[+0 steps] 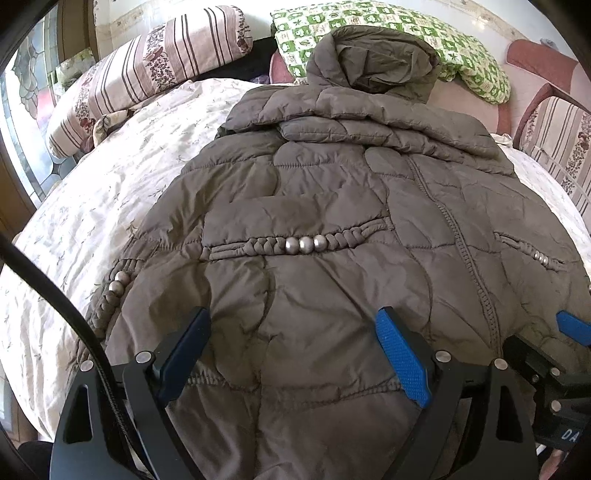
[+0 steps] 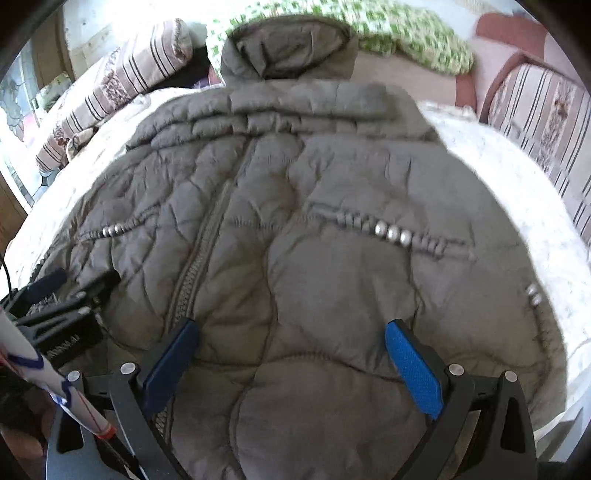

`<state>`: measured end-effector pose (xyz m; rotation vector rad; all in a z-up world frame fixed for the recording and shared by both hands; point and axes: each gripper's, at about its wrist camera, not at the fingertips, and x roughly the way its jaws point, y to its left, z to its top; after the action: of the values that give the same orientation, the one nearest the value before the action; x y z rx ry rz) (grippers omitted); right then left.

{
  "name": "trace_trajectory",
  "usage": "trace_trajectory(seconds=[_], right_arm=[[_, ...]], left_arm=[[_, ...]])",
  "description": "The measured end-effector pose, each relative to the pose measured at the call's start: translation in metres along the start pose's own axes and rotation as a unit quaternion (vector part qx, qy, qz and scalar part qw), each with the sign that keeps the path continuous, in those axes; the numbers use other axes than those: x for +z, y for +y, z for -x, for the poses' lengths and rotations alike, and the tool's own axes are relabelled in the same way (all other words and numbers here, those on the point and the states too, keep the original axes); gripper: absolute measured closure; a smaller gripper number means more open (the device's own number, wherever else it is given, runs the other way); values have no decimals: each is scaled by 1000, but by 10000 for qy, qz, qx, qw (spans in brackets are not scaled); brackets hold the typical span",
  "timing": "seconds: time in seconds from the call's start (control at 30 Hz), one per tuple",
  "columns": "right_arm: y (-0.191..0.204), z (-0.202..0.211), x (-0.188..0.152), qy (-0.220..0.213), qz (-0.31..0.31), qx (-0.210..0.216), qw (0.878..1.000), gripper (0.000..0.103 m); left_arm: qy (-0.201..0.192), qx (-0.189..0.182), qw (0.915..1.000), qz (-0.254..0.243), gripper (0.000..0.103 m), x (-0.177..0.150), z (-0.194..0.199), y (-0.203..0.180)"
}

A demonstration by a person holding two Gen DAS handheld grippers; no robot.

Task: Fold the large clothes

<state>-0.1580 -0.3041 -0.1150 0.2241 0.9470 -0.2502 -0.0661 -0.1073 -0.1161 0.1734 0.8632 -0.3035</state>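
Note:
A large brown quilted hooded jacket [image 1: 325,206] lies spread flat on the bed, hood [image 1: 373,55] at the far end, front zipper [image 1: 465,251] up. It fills the right wrist view [image 2: 295,229] too. My left gripper [image 1: 293,325] is open, its blue pads wide apart just above the jacket's near hem on the left half. My right gripper [image 2: 291,339] is open over the near hem on the right half, empty. The right gripper shows at the left wrist view's right edge [image 1: 572,328]; the left gripper shows at the right wrist view's left edge [image 2: 55,288].
The jacket rests on a pale floral bedspread [image 1: 110,192]. A striped floral pillow [image 1: 147,70] and a green checked pillow [image 1: 406,33] lie at the far end. A striped chair [image 1: 557,140] stands at the right. A black cable [image 1: 66,314] hangs at the left.

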Motion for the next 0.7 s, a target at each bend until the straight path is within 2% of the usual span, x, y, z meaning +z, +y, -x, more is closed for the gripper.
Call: trace_trajectory(seconds=[0.3, 0.43, 0.57, 0.63, 0.7], right_arm=[[-11, 22, 9, -52, -327, 243, 9992, 2], [-21, 41, 31, -41, -504, 451, 9977, 5], [-30, 80, 86, -292, -763, 691, 9943, 5], [-30, 97, 122, -458, -875, 816, 9918, 5], [-27, 106, 161, -544, -1017, 914, 9891, 5]], left_arm=[[-238, -148, 9995, 154, 13, 22, 20, 4], [-469, -272, 9974, 469, 13, 64, 33, 18], [-779, -40, 9955, 532, 13, 119, 36, 26], [-863, -76, 9948, 540, 12, 137, 24, 27], [-834, -176, 9944, 631, 12, 141, 5, 28]])
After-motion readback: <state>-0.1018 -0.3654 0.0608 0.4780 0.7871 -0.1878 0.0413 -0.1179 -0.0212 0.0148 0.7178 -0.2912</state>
